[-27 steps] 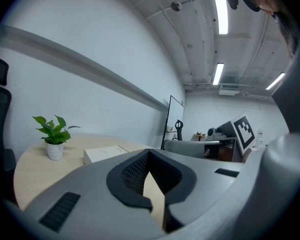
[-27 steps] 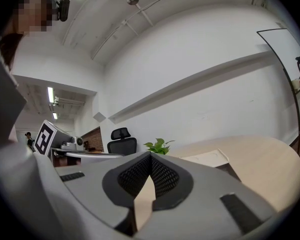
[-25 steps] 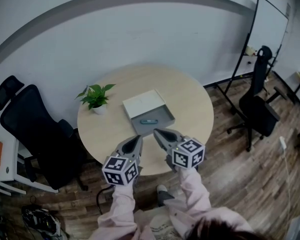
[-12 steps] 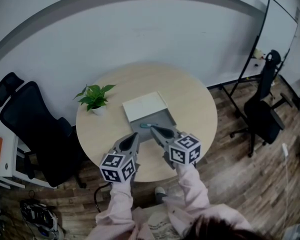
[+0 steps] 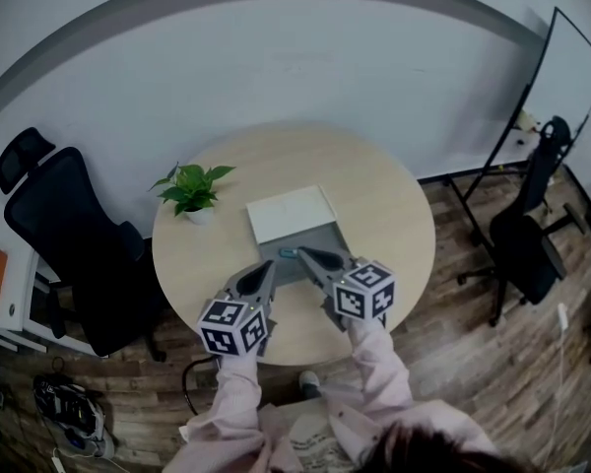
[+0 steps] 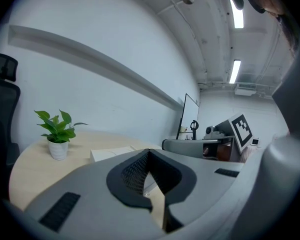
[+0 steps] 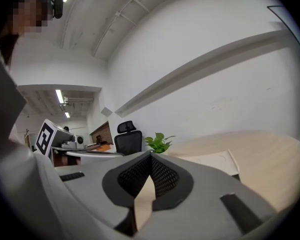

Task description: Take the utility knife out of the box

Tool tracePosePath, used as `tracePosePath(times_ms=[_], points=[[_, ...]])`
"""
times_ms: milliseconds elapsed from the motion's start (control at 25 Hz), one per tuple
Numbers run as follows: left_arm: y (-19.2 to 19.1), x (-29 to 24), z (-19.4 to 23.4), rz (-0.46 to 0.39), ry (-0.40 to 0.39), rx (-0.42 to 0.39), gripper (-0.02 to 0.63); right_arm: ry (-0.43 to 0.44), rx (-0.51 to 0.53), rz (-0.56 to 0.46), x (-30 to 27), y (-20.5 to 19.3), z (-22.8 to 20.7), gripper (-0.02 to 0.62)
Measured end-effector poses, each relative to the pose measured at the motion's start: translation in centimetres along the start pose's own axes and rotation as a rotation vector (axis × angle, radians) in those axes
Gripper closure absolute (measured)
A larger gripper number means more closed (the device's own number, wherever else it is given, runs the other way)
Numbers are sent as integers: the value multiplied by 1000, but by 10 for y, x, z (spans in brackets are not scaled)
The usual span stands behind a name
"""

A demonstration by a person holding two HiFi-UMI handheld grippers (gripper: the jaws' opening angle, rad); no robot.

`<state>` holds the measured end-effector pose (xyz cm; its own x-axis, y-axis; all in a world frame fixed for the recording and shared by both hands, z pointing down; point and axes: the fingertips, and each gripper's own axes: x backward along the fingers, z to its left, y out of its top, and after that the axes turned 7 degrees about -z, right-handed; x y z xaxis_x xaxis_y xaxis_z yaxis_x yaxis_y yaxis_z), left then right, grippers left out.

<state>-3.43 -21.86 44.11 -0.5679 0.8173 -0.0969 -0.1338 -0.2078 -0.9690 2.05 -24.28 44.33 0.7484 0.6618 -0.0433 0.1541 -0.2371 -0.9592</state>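
A shallow grey box point(image 5: 322, 242) lies open on the round wooden table point(image 5: 394, 215), its white lid point(image 5: 291, 212) right behind it. A small teal utility knife point(image 5: 289, 253) shows inside the box at its near left corner. My right gripper point(image 5: 301, 251) is shut and empty, its tip over the box's near edge beside the knife. Just left of the box's near corner, my left gripper point(image 5: 271, 263) hovers, also shut and empty. The left gripper view has its closed tips point(image 6: 149, 152) in front of the lid point(image 6: 112, 154); the right gripper view shows closed tips point(image 7: 151, 155) and the lid point(image 7: 210, 160).
A potted plant point(image 5: 195, 190) stands on the table left of the box. A black office chair point(image 5: 64, 235) is at the table's left, another point(image 5: 532, 225) at the right by a whiteboard point(image 5: 571, 77). The wall runs close behind the table.
Both grippers have moved forward over the table toward the box. The right tip now reaches the box's near edge next to the knife. Both stay shut.
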Motion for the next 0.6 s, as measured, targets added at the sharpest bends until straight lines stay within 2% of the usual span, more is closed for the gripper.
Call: tracePosePath(times_ms=[400, 600], points=[[-18, -5, 20, 23, 64, 66, 595, 45, -9, 105, -24, -24, -11, 600], [-35, -7, 34, 65, 71, 101, 595, 29, -39, 139, -34, -36, -24, 600]])
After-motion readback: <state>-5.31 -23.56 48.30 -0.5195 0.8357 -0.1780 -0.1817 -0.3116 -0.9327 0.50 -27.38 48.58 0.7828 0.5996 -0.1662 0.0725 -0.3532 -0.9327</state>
